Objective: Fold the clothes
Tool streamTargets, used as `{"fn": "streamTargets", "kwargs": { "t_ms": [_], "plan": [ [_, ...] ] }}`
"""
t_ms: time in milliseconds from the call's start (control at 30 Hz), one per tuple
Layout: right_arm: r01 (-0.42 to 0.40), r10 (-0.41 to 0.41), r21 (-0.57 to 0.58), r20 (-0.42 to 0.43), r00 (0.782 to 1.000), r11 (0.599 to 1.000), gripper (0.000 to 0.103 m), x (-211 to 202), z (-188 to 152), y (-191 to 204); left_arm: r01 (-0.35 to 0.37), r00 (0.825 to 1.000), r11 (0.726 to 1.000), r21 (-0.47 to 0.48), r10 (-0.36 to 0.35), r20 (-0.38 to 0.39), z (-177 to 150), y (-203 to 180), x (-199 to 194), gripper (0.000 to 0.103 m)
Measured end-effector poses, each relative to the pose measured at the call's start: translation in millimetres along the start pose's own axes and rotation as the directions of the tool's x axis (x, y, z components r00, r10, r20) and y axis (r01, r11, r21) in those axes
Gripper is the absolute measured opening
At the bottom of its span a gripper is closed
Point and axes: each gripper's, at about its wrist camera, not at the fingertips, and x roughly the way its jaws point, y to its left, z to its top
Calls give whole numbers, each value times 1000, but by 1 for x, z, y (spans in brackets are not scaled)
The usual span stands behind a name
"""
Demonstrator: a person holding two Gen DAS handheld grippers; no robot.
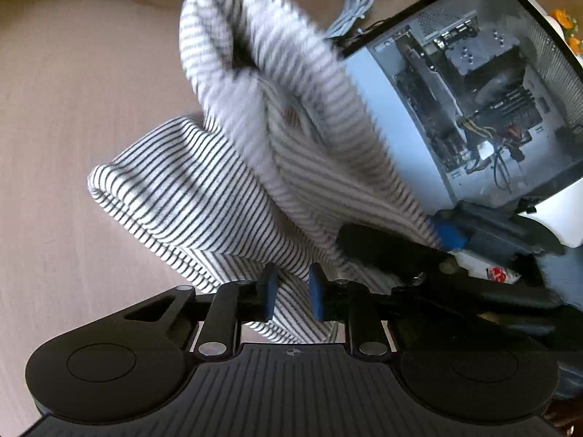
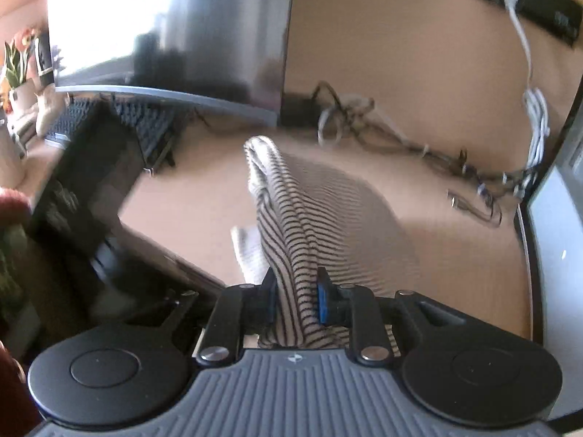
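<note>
At the bottom centre of the left wrist view, our left gripper (image 1: 293,293) pinches a bunched edge of the striped garment (image 1: 226,182) between its blue pads (image 1: 316,293). We judge that we grip the hem here so the cloth can be lifted and drawn taut, not dragged. Just beyond the pads the fabric fans up and out: one fold sags toward the left middle of the frame, another rises in a blurred loop toward the upper centre, so most of the garment hangs in the air above the wooden tabletop (image 1: 73,109). At the right middle of that frame our right gripper (image 1: 450,235) shows, clamped on another part of the same cloth, so both grips share the load.

In the right wrist view, our right gripper (image 2: 296,300) sits at the bottom centre, pressed onto a thick rope of the striped garment (image 2: 288,225). The cloth climbs from the pads to a rounded peak at mid-frame. We judge we are carrying the garment between the two grips to lay one part over another.

Farther off, an open computer case (image 1: 473,102) fills the upper right of the left view, near the hanging cloth, where a snag looks possible. A monitor (image 2: 171,29) and keyboard (image 2: 145,127) occupy the upper left of the right view, and loose cables (image 2: 419,153) lie at the right.
</note>
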Motion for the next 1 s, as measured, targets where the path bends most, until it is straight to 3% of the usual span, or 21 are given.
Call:
{"fn": "streamTargets", "kwargs": {
  "t_ms": [133,200,267,367,467,500,600,733,800,933,967,1000],
  "plan": [
    [18,-20,-92,-24,999,996,21,13,-11,7,-26,999,999,-28,27,27,1,3,-21,21],
    [56,-62,-204,-23,998,977,23,22,-18,23,-109,992,994,-11,110,62,4,1,-41,34],
    [80,-91,-288,-25,996,954,32,32,-25,40,-192,975,981,-13,192,113,9,-1,-64,34],
    [100,-112,-340,-16,994,935,41,44,-32,57,-184,957,982,-40,188,220,18,-8,-100,35],
    [110,-119,-372,-2,993,922,41,49,-30,66,-122,944,992,4,115,310,29,-26,-123,47],
    [109,-118,-378,0,993,919,41,51,-29,66,-107,947,994,23,94,307,33,-31,-120,55],
    [97,-106,-381,-1,994,919,44,47,-29,69,-78,962,994,73,56,266,45,-39,-98,57],
    [39,-45,-331,-11,999,943,57,27,-29,66,-182,971,983,33,174,163,46,-11,-56,51],
    [-3,-1,-271,-16,1000,963,62,15,-22,53,-171,971,985,-2,169,169,44,4,-54,50],
    [-16,25,-149,57,998,989,97,-22,-6,21,-138,976,990,-14,139,170,42,17,-57,50],
    [-14,24,-117,80,996,993,103,-29,-2,13,-142,975,990,-2,140,171,41,17,-56,50],
    [-3,11,-82,99,995,997,103,-33,2,4,-147,974,989,8,144,173,40,17,-54,50]
  ]
}}
